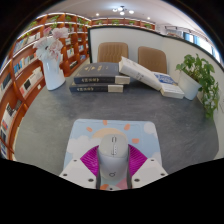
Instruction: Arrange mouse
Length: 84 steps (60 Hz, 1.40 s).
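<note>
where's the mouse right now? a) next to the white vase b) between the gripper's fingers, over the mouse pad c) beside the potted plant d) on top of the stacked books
b: the white mouse sits between the gripper fingers, pink pads close on either side, over the pastel mouse pad, well short of the books.

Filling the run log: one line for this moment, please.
gripper: shut on mouse | mouse: over mouse pad | beyond: books, plant

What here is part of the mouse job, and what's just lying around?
Part of the job:
- mouse, between the fingers of the gripper
- mouse mat beneath it

Just lying about:
- stacked books
- leaning books
- potted plant
- vase
- chairs
- bookshelves
</note>
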Tool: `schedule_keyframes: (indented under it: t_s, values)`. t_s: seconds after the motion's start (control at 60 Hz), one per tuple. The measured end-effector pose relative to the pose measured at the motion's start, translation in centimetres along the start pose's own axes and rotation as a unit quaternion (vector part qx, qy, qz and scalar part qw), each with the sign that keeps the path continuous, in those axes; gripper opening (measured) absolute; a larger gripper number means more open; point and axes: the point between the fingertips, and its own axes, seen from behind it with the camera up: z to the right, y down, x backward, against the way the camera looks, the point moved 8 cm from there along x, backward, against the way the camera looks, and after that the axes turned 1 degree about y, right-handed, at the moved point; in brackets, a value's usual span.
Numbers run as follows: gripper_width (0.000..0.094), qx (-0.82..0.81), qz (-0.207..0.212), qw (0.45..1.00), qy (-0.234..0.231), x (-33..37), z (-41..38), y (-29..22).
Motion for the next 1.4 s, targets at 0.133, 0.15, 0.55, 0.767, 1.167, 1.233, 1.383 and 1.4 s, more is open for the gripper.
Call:
schedule_keyframes:
  t_s: [0.133,0.15,0.55,0.767,1.167,1.233,1.383,1.4]
  values:
    - [0.0385,-0.014,0.008,1.0,-0.006,-1.0,-0.7,1.3]
    - [0.0388,-0.014,0.009,1.0,-0.006,-1.0,-0.7,1.4]
    - [0.0776,0.018,-0.019,1.0,-0.001,0.1,-1.1,0.8]
    - [0.0821,-0.014,0.036,0.999,0.004,7.3,-2.2,-2.9]
    - [0.0811,-0.04,0.139,0.989,0.016,22.0,-5.1,-4.6]
    - [0.0809,-0.034,0.138,0.99,0.017,23.1,-5.8,-3.8]
    - [0.0814,-0.023,0.141,0.99,0.013,25.2,-6.9,-2.7]
    - [0.0816,-0.022,0.141,0.99,0.014,25.4,-7.0,-2.6]
